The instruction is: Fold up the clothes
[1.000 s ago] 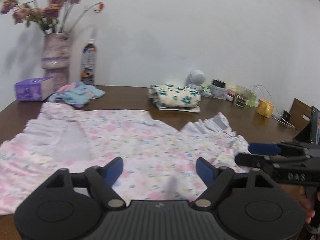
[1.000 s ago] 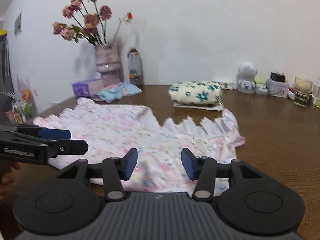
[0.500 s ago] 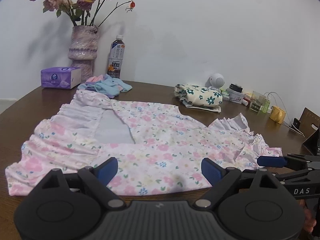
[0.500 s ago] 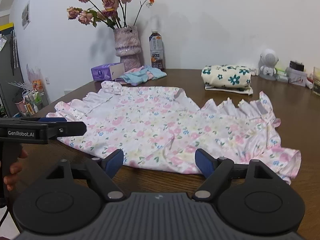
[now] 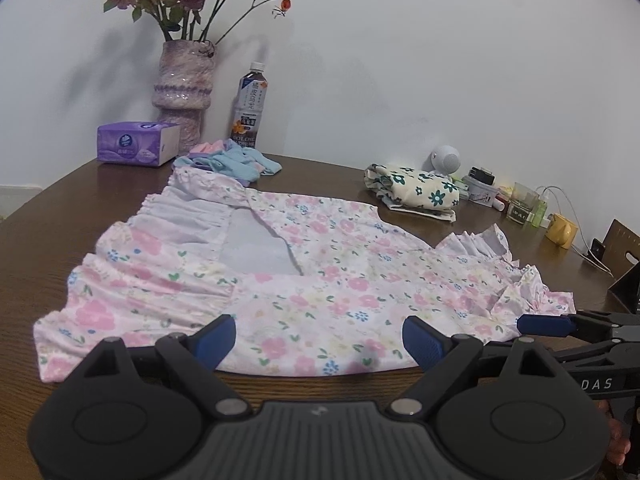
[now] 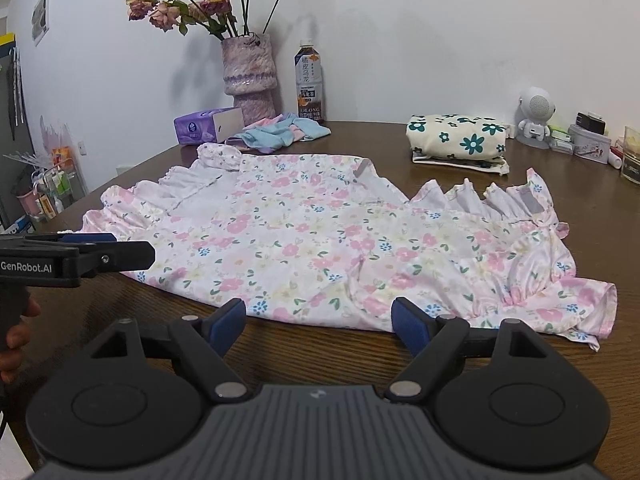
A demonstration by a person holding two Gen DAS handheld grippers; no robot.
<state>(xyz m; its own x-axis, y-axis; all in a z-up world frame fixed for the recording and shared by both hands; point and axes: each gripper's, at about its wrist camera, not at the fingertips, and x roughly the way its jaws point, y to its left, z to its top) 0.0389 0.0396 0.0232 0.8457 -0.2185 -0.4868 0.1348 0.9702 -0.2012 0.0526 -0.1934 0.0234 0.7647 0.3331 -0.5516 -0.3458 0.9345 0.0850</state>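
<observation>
A pink floral ruffled garment (image 5: 320, 280) lies spread flat on the brown wooden table (image 5: 72, 208); it also shows in the right wrist view (image 6: 328, 240). My left gripper (image 5: 319, 340) is open and empty, just above the garment's near hem. My right gripper (image 6: 318, 322) is open and empty, hovering at the near edge of the garment. The left gripper shows from the side at the left of the right wrist view (image 6: 80, 256). The right gripper shows at the right of the left wrist view (image 5: 568, 326).
A folded cream garment with teal flowers (image 6: 456, 140) and a blue and pink cloth pile (image 6: 280, 132) lie at the back. A vase with roses (image 6: 248, 76), a bottle (image 6: 310, 84), a purple tissue box (image 6: 208, 126), a white figurine (image 6: 536, 116) and small jars stand along the wall.
Both grippers have pulled back and up from the garment toward the near table edge. The right gripper's jaws have opened wider. The garment now lies flat and spread out.
</observation>
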